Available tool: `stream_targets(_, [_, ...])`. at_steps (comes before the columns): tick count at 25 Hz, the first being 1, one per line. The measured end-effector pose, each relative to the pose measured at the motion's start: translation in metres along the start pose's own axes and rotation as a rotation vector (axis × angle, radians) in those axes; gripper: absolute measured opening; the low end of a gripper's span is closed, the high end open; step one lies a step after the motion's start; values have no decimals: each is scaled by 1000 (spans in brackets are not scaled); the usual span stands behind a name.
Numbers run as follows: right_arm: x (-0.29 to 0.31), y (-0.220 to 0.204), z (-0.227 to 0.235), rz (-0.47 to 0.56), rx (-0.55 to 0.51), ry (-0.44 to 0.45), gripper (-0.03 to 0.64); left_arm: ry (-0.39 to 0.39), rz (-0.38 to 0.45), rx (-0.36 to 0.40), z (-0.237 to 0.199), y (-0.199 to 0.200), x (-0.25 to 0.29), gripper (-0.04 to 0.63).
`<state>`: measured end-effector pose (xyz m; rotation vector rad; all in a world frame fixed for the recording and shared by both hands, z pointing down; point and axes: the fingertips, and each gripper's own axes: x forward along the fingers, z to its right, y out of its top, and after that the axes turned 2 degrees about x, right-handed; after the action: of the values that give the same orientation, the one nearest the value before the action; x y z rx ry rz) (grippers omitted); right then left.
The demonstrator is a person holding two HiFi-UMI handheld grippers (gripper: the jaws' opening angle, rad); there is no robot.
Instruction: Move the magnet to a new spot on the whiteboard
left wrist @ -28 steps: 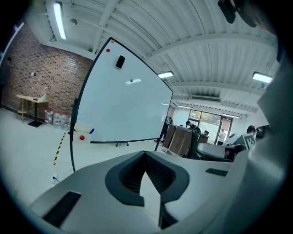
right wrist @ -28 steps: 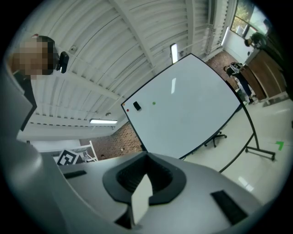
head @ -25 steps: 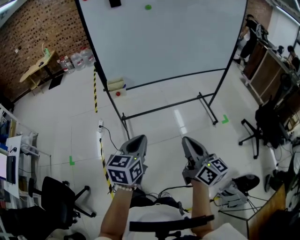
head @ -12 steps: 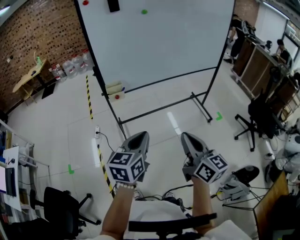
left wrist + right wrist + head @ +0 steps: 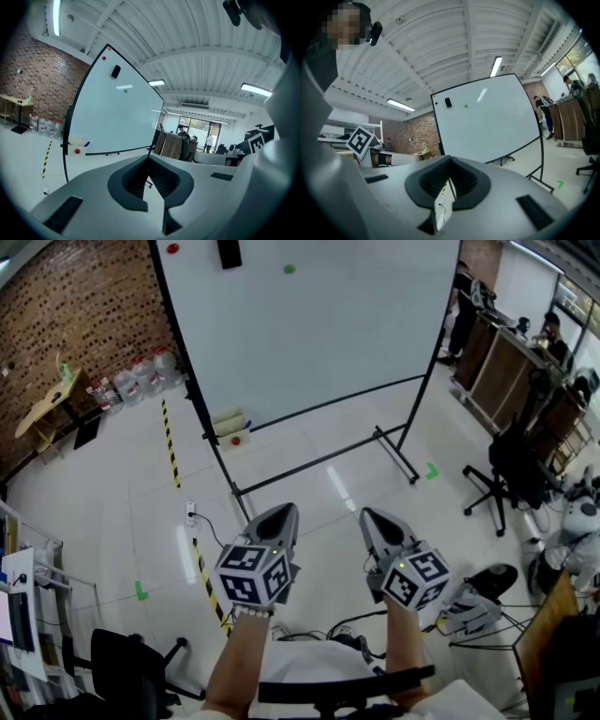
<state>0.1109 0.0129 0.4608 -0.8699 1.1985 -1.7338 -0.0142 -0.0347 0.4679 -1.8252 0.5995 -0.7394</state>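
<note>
Head view: small round green magnet (image 5: 289,269) high on whiteboard (image 5: 319,343).

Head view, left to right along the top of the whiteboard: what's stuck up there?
small round red magnet → black rectangular block → small round green magnet

The whiteboard (image 5: 309,324) stands well ahead of the left gripper (image 5: 279,513) and right gripper (image 5: 373,517), which are side by side. Along its top edge, a magnet (image 5: 172,248) sits nearest the left corner, a block (image 5: 229,252) just right of it and a second magnet (image 5: 289,269) farther right. Water bottles (image 5: 141,376) stand left of the board, and an office chair (image 5: 502,479) to its right.
</note>
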Motion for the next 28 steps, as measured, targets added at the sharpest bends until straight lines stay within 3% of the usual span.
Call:
stream_targets(19, [30, -5, -21, -93, -166, -63, 3, 2, 31, -20, -30, 11, -15, -2])
stream_targets(28, [33, -8, -18, -100, -164, -66, 3, -1, 33, -24, -32, 11, -12, -2])
